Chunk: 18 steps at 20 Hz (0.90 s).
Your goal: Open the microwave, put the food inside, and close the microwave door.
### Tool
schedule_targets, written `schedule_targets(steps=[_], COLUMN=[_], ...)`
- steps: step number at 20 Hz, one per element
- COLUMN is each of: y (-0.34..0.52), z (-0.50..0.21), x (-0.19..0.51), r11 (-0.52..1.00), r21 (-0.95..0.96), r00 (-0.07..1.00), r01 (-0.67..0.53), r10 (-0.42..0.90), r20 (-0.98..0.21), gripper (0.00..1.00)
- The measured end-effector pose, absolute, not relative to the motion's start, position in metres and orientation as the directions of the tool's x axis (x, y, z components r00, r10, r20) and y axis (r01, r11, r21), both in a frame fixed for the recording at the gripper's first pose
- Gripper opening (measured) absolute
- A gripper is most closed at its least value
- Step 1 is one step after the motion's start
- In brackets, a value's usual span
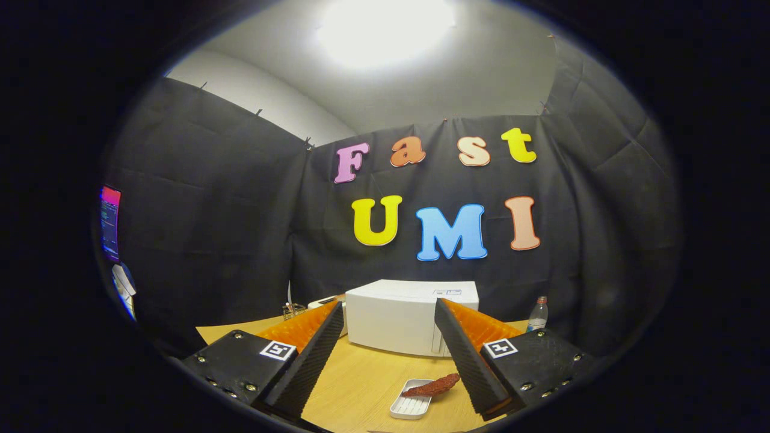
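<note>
My gripper [388, 355] hangs open above the table [355, 385], facing the shut microwave [400, 322], while the food [432, 386] waits on its small tray [409, 407] between my fingers.

A light wooden desk [361, 385] is carrying everything here, and a white microwave [404, 317] is sitting toward its far side with the door shut. Nearer, a small white tray [409, 406] is lying on the wood, holding a reddish-brown piece of food [434, 385] that is overhanging its rim. A clear bottle [538, 314] is standing beside the microwave, and a small wire basket [293, 310] is resting at the far edge on the opposite side.
</note>
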State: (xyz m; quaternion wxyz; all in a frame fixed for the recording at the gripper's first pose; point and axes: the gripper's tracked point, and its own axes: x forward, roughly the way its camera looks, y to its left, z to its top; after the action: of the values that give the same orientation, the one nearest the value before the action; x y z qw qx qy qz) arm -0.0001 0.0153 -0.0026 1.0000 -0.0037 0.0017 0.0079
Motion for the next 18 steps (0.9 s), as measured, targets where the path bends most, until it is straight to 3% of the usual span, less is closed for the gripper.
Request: schedule_targets(steps=[18], y=[-0.012], z=[-0.051], x=[0.043], r11=[0.997], r21=[-0.014], r00=[0.996], r01=[0.082], r10=[-0.082], r20=[-0.027], gripper=[0.98])
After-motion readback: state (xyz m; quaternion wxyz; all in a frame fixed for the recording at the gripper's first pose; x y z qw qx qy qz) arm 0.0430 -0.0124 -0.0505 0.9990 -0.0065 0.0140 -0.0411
